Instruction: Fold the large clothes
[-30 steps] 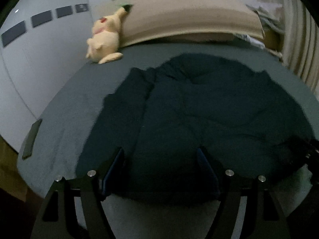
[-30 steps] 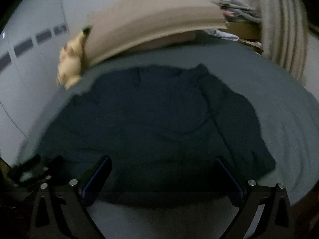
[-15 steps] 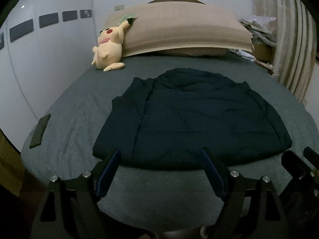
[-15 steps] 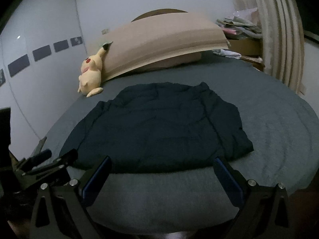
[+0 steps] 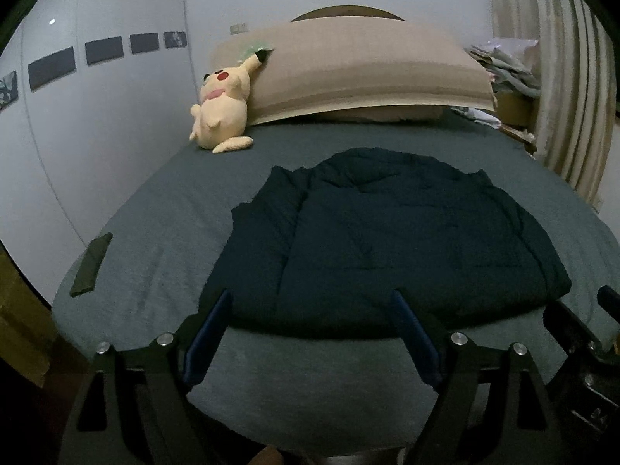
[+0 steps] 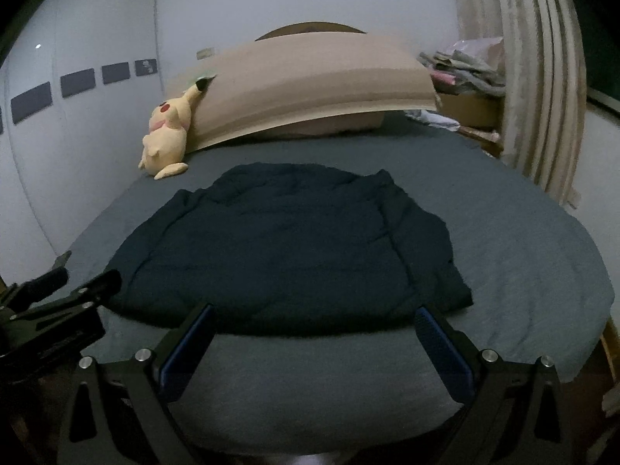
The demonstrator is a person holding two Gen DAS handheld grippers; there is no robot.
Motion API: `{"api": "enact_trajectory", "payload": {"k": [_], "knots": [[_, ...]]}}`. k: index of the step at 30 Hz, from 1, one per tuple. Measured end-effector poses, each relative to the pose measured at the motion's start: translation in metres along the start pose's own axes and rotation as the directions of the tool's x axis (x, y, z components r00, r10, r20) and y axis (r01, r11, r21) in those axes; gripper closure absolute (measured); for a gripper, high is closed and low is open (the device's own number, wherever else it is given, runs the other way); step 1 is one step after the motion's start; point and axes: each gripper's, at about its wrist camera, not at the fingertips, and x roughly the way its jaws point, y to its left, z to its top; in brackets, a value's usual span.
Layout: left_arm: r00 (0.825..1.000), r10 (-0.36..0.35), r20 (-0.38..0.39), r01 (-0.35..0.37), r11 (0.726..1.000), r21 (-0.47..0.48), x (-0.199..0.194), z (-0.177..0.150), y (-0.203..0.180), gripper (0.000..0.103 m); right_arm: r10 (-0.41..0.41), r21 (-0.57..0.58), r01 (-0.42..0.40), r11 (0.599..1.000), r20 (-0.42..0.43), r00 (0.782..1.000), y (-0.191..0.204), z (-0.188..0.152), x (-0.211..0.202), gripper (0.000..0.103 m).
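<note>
Both sets of jaws spread, empty, short of dark navy padded jacket (image 5: 391,240) on grey-sheeted bed (image 5: 162,240); best pinched at near hem corners, lifted evenly.

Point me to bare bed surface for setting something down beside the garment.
Free: the grey sheet right of the dark garment, toward the curtain; the near strip between its hem and the bed's edge; the band between its collar end and the pillow. Tighter on the left: a dark flat object near the wall, the plush toy in the far corner.
</note>
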Motion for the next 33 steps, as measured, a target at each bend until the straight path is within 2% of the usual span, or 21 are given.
{"api": "enact_trajectory", "payload": {"k": [18, 33], "knots": [[0.996, -0.080, 0.042, 0.081, 0.996, -0.043, -0.025, 0.008, 0.003, 0.017, -0.062, -0.026, 0.063, 0.998, 0.047, 0.997, 0.004, 0.006, -0.013, 0.000], [0.997, -0.068, 0.040, 0.069, 0.997, -0.031, -0.026, 0.007, 0.000, 0.017, -0.069, -0.032, 0.071, 0.997, 0.060, 0.996, 0.002, 0.009, -0.017, 0.000]]}}
